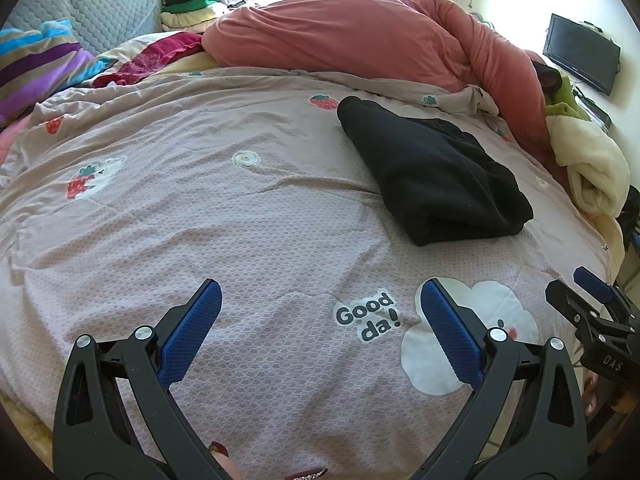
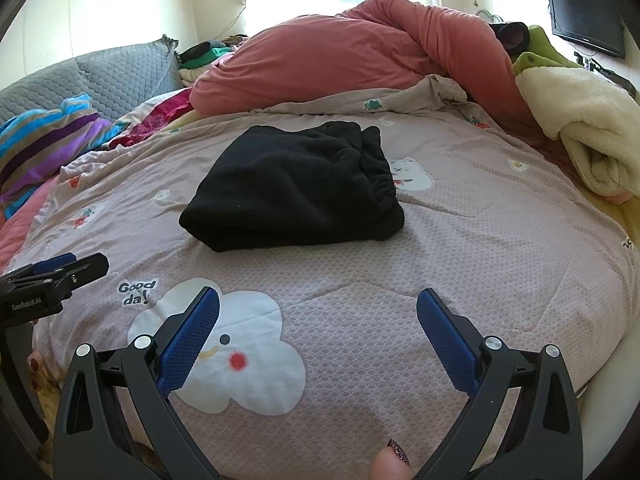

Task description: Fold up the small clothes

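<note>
A black fleece garment (image 1: pixel 432 172) lies folded into a thick bundle on the mauve printed quilt (image 1: pixel 224 216), far right of centre in the left wrist view. In the right wrist view the same black garment (image 2: pixel 296 188) sits mid-bed, its gathered waistband toward the right. My left gripper (image 1: pixel 320 308) hovers open above the quilt's near part, well short of the garment, nothing between its blue pads. My right gripper (image 2: pixel 318 312) is likewise open and empty over the white cloud print (image 2: pixel 256 376). Each gripper shows at the edge of the other's view: right gripper (image 1: pixel 588 300), left gripper (image 2: pixel 60 268).
A salmon duvet (image 1: pixel 360 32) is heaped along the far side. A cream fleece blanket (image 2: pixel 592 128) and a green item lie at the right edge. Striped pillow (image 1: pixel 36 64), grey quilted headboard, folded clothes at back left. A dark TV (image 2: pixel 586 20) hangs on the right wall.
</note>
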A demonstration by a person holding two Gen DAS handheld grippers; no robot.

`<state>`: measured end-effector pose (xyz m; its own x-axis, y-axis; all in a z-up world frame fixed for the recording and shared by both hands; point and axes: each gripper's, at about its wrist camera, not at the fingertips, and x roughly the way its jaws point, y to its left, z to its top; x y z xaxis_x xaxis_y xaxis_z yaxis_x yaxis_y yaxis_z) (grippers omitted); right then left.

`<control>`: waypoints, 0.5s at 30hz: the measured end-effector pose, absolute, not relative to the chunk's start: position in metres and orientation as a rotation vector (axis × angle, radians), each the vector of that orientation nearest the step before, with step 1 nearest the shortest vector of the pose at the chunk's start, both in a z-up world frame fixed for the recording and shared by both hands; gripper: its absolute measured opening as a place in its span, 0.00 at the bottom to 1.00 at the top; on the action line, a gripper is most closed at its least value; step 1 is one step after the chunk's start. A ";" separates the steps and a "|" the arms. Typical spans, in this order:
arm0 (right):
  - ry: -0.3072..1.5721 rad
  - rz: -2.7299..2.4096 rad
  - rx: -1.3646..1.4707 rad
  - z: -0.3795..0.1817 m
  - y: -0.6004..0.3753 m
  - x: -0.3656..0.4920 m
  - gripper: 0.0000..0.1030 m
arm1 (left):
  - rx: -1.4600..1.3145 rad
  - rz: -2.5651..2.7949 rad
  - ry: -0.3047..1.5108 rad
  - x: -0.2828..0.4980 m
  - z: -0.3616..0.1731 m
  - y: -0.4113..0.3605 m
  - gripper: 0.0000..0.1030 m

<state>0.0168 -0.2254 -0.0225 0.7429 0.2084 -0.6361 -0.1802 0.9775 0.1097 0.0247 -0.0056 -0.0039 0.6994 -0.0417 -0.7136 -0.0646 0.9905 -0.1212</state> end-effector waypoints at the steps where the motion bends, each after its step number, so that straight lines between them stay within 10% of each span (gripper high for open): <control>1: 0.701 0.214 0.041 -0.022 -0.225 0.016 0.95 | -0.140 0.012 0.797 0.025 -0.004 -0.006 0.91; 15: 0.705 0.215 0.040 -0.022 -0.224 0.017 0.95 | -0.133 0.025 0.802 0.026 -0.004 -0.004 0.91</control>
<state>0.0171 -0.2238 -0.0221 0.7406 0.2100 -0.6383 -0.1829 0.9770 0.1093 0.0262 -0.0044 -0.0040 0.6956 -0.0278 -0.7179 -0.0732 0.9913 -0.1094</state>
